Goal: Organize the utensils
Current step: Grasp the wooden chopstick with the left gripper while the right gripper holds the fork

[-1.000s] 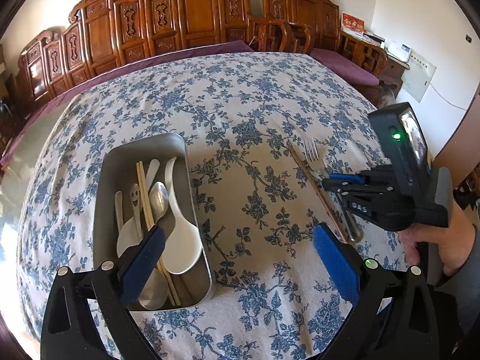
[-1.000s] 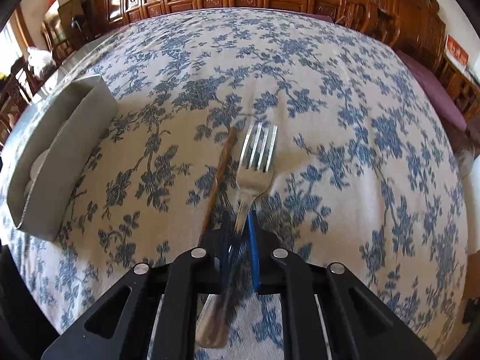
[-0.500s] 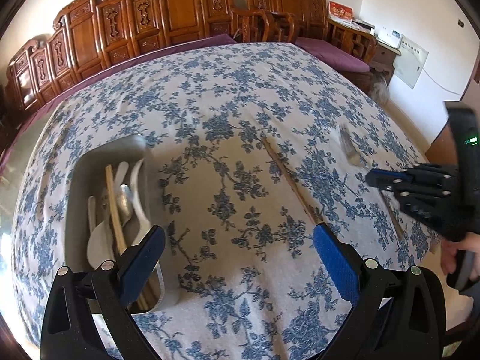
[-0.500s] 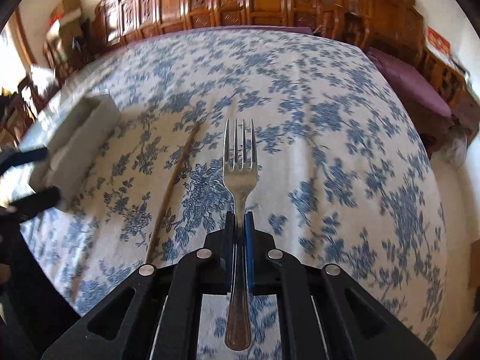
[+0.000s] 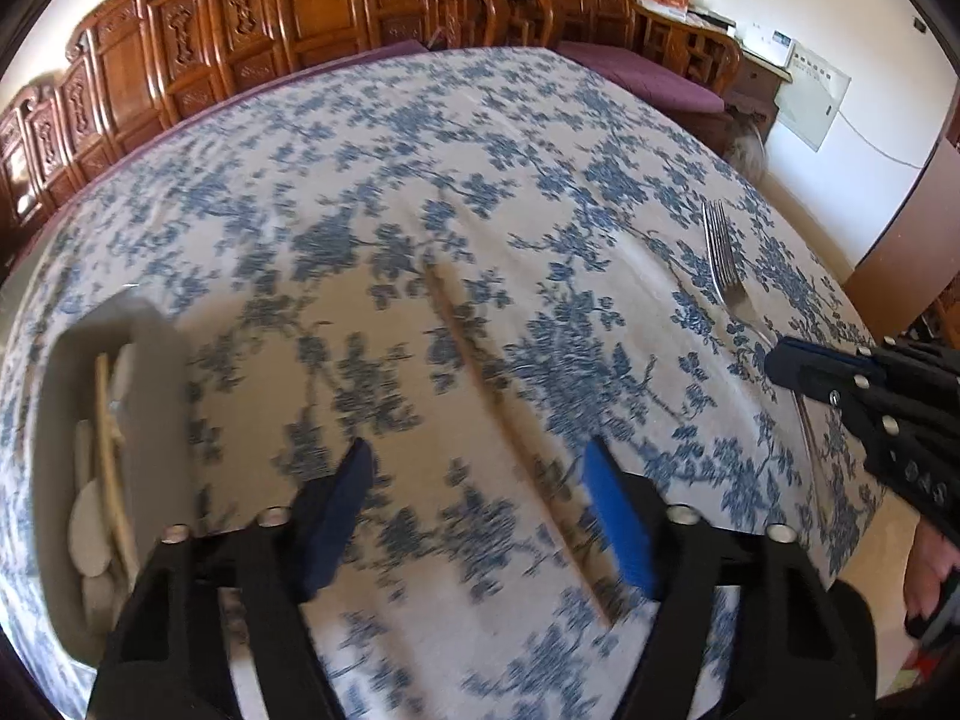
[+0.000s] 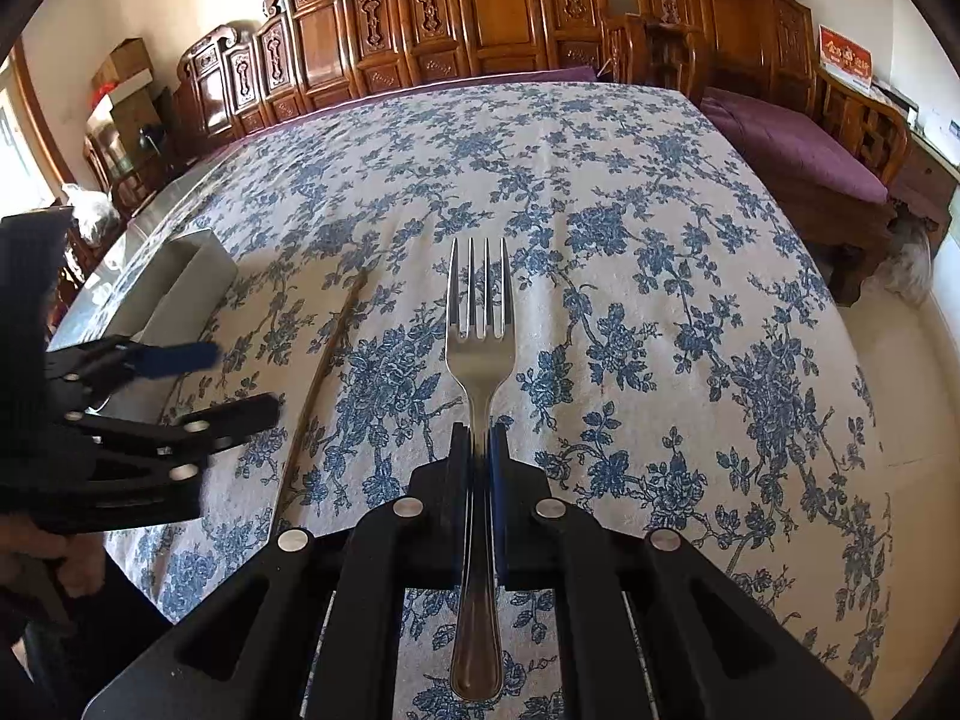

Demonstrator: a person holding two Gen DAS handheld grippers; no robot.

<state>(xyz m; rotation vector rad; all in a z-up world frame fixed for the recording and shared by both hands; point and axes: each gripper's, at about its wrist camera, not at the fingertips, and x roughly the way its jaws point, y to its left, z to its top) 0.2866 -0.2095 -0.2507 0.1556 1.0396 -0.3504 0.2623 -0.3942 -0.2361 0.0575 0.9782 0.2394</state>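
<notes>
The right gripper [image 6: 477,438] pinches the silver metal fork [image 6: 478,324] mid-handle, tines toward twelve o'clock. The left gripper [image 5: 480,480] hangs open-fingered over the brown wooden chopstick [image 5: 480,372]. Best keep the fork level going toward the grey metal tray [image 5: 150,348] at nine o'clock.

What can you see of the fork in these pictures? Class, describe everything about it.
The fork looks like polished, reflective metal, with four straight tines, a narrow neck and a rounded handle end. The right gripper is shut on its neck, holding it roughly level above the floral tablecloth, tines pointing forward, handle running back between the fingers. Only the gripper touches it.
</notes>
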